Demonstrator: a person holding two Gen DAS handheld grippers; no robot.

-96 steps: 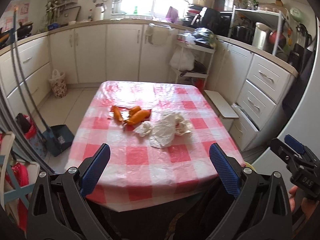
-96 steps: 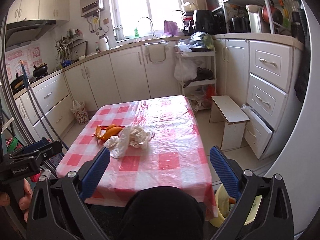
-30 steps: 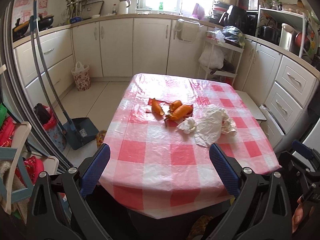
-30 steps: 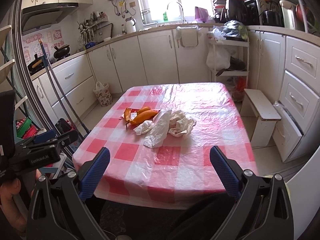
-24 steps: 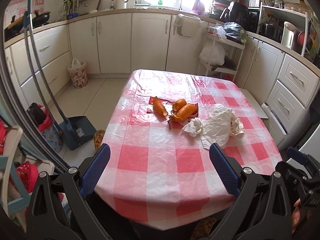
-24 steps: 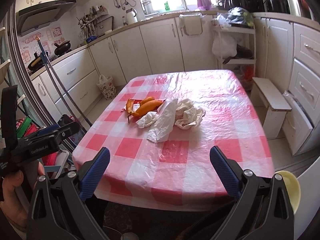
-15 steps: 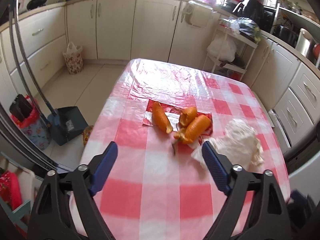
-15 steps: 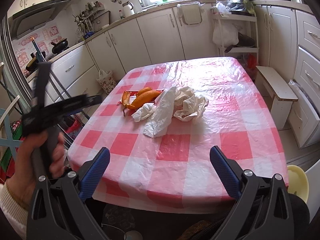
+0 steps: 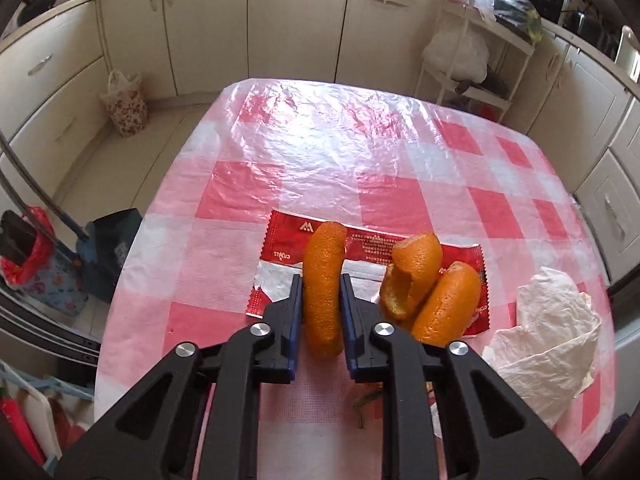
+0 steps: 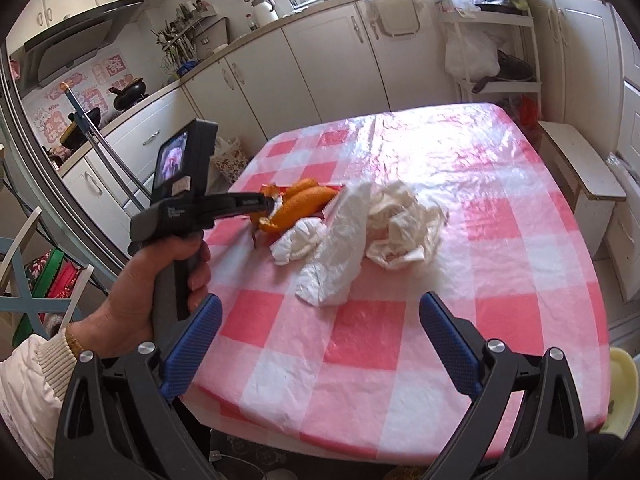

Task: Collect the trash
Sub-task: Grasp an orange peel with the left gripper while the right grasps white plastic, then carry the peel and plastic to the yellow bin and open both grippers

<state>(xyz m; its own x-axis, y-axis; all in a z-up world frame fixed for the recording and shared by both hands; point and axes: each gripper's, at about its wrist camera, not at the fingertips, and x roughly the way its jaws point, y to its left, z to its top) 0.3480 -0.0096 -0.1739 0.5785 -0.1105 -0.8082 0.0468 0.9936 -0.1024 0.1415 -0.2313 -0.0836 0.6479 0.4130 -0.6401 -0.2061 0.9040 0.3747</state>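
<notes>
The trash is gathered in 1 cluster near the middle of the red-and-white checked plastic tablecloth [image 9: 248,196]: 3 curled pieces of orange peel lie on a torn red foil wrapper [image 9: 360,240], with crumpled white paper tissues [image 9: 548,328] and a white plastic bag [image 10: 340,248] just beside them, so each piece can be reached from the near edge of the table.

The left gripper [image 9: 320,308] is angled downward over the wrapper, and the long orange peel strip [image 9: 323,284] stands between its blue pads. Its jaws have just been closing and are now drawn nearly together, pressed on both sides of that strip; the other 2 peel pieces [image 9: 432,292] are left untouched to the right.

The right gripper [image 10: 320,340] is held back above the near table edge, its jaws wide apart and nothing between them, probably kept free for the tissues.
</notes>
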